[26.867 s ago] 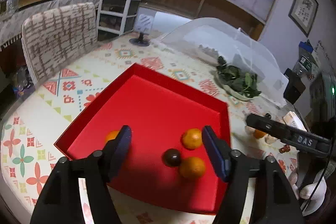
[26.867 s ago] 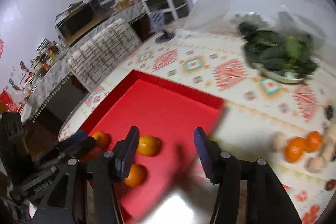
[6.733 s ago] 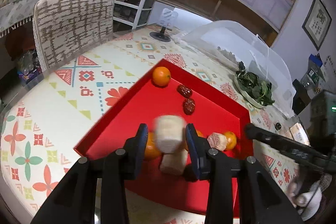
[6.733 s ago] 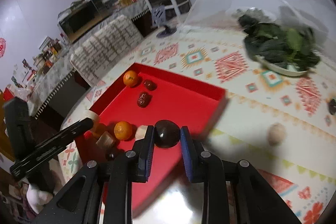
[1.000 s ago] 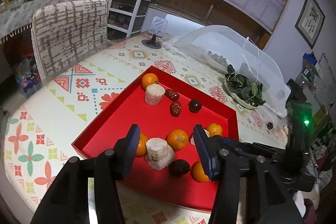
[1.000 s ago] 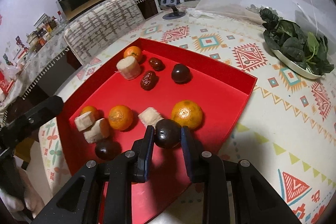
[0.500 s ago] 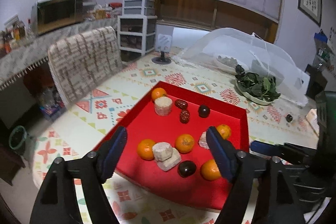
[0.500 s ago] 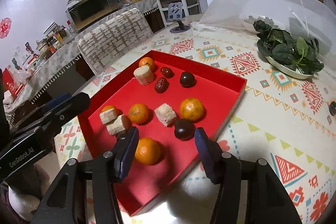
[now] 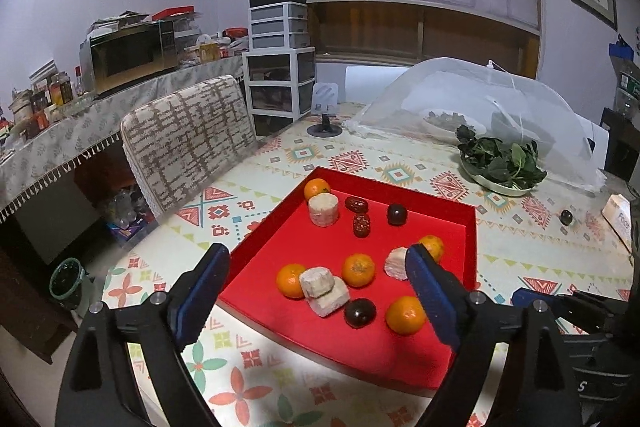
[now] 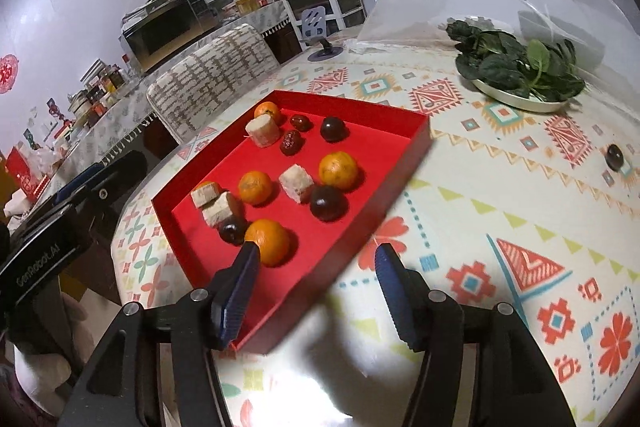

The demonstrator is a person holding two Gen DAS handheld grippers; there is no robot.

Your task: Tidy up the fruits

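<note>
A red tray (image 9: 468, 223) (image 10: 400, 163) sits on the patterned table. It holds several oranges (image 9: 358, 269) (image 10: 267, 242), pale fruit chunks (image 9: 323, 210) (image 10: 296, 183), dark round fruits (image 9: 360, 312) (image 10: 327, 202) and red dates (image 9: 361, 225) (image 10: 290, 142). One dark round fruit (image 10: 614, 157) (image 9: 566, 217) lies alone on the table right of the tray. My left gripper (image 9: 316, 291) is open and empty, above the tray's near side. My right gripper (image 10: 316, 273) is open and empty, over the tray's near right corner.
A plate of green leaves (image 9: 500, 167) (image 10: 520, 75) stands beyond the tray, beside a white mesh food cover (image 9: 480, 95). A phone stand (image 9: 325, 115) is at the table's far side. A patterned chair (image 9: 188, 143) stands at the left edge.
Both grippers have pulled back and up from the tray. The right gripper let go of the dark round fruit, which now lies in the tray.
</note>
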